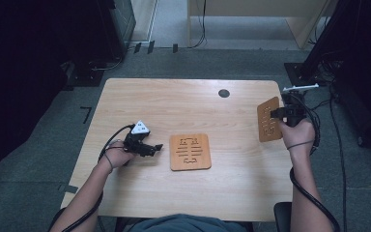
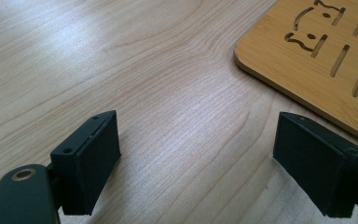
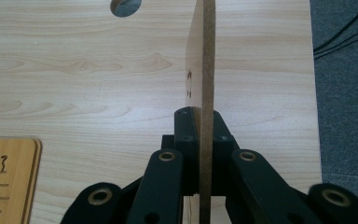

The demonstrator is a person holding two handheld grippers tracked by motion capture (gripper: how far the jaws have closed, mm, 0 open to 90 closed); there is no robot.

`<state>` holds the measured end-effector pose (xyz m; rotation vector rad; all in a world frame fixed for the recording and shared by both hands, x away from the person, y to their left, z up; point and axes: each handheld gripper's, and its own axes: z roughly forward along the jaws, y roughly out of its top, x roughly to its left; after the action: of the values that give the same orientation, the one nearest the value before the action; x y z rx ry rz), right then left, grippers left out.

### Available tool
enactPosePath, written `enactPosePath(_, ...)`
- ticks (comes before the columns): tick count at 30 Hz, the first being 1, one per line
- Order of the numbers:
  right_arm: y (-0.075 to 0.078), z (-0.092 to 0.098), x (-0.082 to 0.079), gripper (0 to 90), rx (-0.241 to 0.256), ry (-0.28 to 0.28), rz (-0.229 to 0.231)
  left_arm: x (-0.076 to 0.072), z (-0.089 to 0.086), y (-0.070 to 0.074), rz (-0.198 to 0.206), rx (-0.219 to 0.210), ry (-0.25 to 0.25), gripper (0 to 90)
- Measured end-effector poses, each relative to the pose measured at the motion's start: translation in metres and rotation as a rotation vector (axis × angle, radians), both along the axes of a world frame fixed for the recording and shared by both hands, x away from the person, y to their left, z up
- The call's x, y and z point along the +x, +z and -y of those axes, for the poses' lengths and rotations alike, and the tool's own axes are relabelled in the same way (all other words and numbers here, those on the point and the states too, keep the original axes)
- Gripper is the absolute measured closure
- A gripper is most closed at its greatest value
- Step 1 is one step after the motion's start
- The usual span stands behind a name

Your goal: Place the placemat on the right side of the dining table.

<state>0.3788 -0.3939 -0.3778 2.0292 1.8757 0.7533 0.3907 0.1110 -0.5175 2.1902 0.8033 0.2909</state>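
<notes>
A square wooden trivet [image 1: 190, 152] with slot cut-outs lies flat in the middle of the table; its corner [image 2: 317, 51] shows in the left gripper view. My left gripper [image 1: 155, 148] rests low on the table just left of it, open, with bare wood between its jaws [image 2: 196, 158]. A second wooden trivet [image 1: 268, 119] is held on edge above the table's right side. My right gripper [image 1: 276, 113] is shut on it, and the board's thin edge [image 3: 206, 70] runs up between the jaws.
The light wooden table [image 1: 125, 101] has a round cable hole [image 1: 224, 93] near its far edge. Grey carpet surrounds it, with cables and dark equipment stands [image 1: 319, 58] at the right and far left. The table's right edge [image 3: 313, 93] lies close to the raised board.
</notes>
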Motion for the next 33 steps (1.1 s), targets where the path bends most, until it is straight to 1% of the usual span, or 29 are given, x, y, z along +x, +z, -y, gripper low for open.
enactPosePath(6,-0.002,-0.003,0.004,87.4,-0.014,0.003,-0.004,0.000,0.000,0.000,0.000,0.000,0.001,13.7)
enactPosePath(14,-0.004,-0.008,0.013,87.4,-0.037,0.009,-0.024,0.000,0.001,0.000,-0.001,0.001,0.001,13.7)
enactPosePath(16,-0.004,-0.009,0.019,87.4,-0.051,0.009,-0.038,0.000,0.001,0.000,-0.001,0.000,0.001,13.7)
enactPosePath(20,-0.005,-0.012,0.023,87.4,-0.050,0.019,-0.052,0.000,0.001,0.000,-0.001,0.001,0.001,13.7)
enactPosePath(23,-0.006,-0.016,0.028,87.4,-0.068,0.023,-0.066,0.000,0.001,0.000,-0.001,0.000,0.001,13.7)
enactPosePath(25,-0.005,-0.016,0.030,87.4,-0.068,0.024,-0.074,0.000,0.001,0.000,0.000,0.001,0.001,13.7)
enactPosePath(26,-0.005,-0.017,0.034,87.4,-0.069,0.028,-0.095,0.001,0.001,0.000,-0.001,0.001,0.001,13.7)
enactPosePath(27,-0.005,-0.017,0.034,87.4,-0.069,0.028,-0.095,0.001,0.001,0.000,-0.001,0.001,0.001,13.7)
enactPosePath(28,-0.006,-0.018,0.037,87.4,-0.069,0.030,-0.114,0.001,0.001,0.000,-0.001,0.000,0.002,13.7)
enactPosePath(31,-0.007,-0.017,0.039,87.1,-0.065,0.029,-0.124,0.001,0.001,0.000,-0.002,-0.002,0.001,13.7)
enactPosePath(33,-0.011,-0.016,0.043,86.6,-0.066,0.026,-0.134,0.001,0.001,0.000,-0.003,-0.002,0.000,13.7)
